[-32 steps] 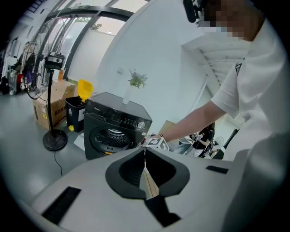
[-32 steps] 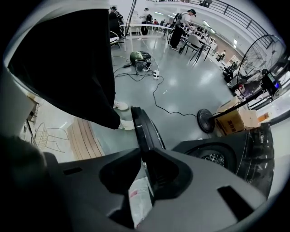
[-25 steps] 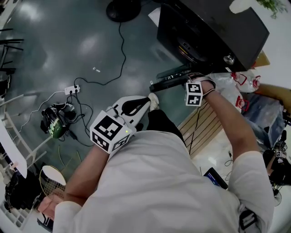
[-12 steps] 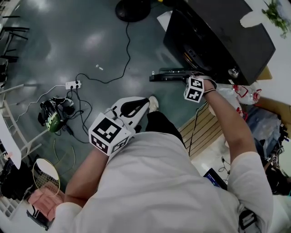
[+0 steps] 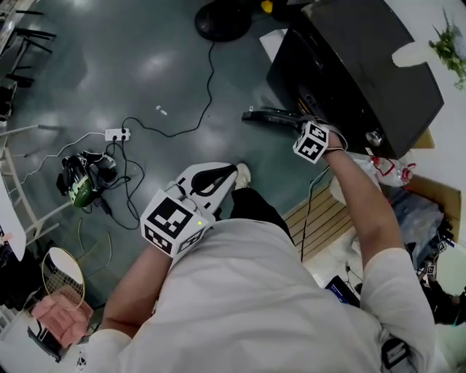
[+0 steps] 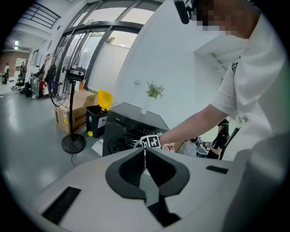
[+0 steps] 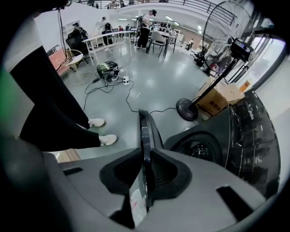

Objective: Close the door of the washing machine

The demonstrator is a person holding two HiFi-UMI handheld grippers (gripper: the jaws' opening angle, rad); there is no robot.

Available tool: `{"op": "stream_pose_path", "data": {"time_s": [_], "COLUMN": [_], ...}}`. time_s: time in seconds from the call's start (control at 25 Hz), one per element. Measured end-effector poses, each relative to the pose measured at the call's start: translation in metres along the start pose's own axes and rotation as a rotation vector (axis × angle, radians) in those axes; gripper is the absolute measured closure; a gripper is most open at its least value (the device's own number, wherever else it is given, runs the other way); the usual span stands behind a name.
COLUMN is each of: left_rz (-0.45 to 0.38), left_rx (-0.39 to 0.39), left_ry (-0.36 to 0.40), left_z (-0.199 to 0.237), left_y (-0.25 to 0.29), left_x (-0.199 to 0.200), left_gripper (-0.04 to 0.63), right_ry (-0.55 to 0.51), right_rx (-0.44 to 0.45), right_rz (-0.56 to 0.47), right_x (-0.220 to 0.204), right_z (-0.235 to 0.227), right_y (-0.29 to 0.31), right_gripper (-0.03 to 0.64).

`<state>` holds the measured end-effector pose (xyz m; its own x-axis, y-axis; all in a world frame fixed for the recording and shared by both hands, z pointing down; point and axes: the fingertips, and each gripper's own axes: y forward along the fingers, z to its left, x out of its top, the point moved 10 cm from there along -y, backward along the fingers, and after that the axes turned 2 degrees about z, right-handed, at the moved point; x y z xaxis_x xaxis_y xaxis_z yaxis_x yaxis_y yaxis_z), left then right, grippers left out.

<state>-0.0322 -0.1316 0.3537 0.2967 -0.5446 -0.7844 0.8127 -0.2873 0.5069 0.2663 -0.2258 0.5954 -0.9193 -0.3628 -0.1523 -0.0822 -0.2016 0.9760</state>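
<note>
The black washing machine (image 5: 364, 65) stands at the upper right of the head view, its round door (image 5: 273, 116) swung out and seen edge-on. My right gripper (image 5: 300, 130) is shut on the door's rim. In the right gripper view the door edge (image 7: 145, 127) runs straight between the pads of the right gripper (image 7: 146, 156), with the drum opening (image 7: 199, 152) just to its right. My left gripper (image 5: 218, 173) hangs shut and holds nothing, near my knee. In its own view the left gripper (image 6: 145, 158) points toward the washing machine (image 6: 131, 129).
A power strip (image 5: 116, 135) with trailing cables and a green helmet (image 5: 84, 178) lie on the floor to the left. A fan base (image 5: 222, 18) stands at the top. A wooden pallet (image 5: 328, 215) and plastic bags (image 5: 378, 171) sit by my right side.
My right gripper has carried the door edge toward the machine, so the door stands closer to its front. The left gripper shifted slightly and stayed shut.
</note>
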Motion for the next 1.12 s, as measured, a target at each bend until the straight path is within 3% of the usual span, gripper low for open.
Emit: {"op": "stream_pose_path", "data": {"time_s": [0.68,1.12], "left_rz": [-0.005,0.011], "left_rx": [0.063,0.072], "left_ry": [-0.049,-0.069], "left_z": [0.015,0.022], "left_y": [0.0,0.004], "left_x": [0.002,0.0], "left_gripper": [0.575,0.575], "right_ry": [0.252,0.42], "right_rx": [-0.086,-0.187], "right_rz": [0.003,-0.012], "right_x": [-0.005,-0.018], "right_z": [-0.08,-0.117], "right_y": [0.009,0.014], "right_gripper": [0.54,0.538]}}
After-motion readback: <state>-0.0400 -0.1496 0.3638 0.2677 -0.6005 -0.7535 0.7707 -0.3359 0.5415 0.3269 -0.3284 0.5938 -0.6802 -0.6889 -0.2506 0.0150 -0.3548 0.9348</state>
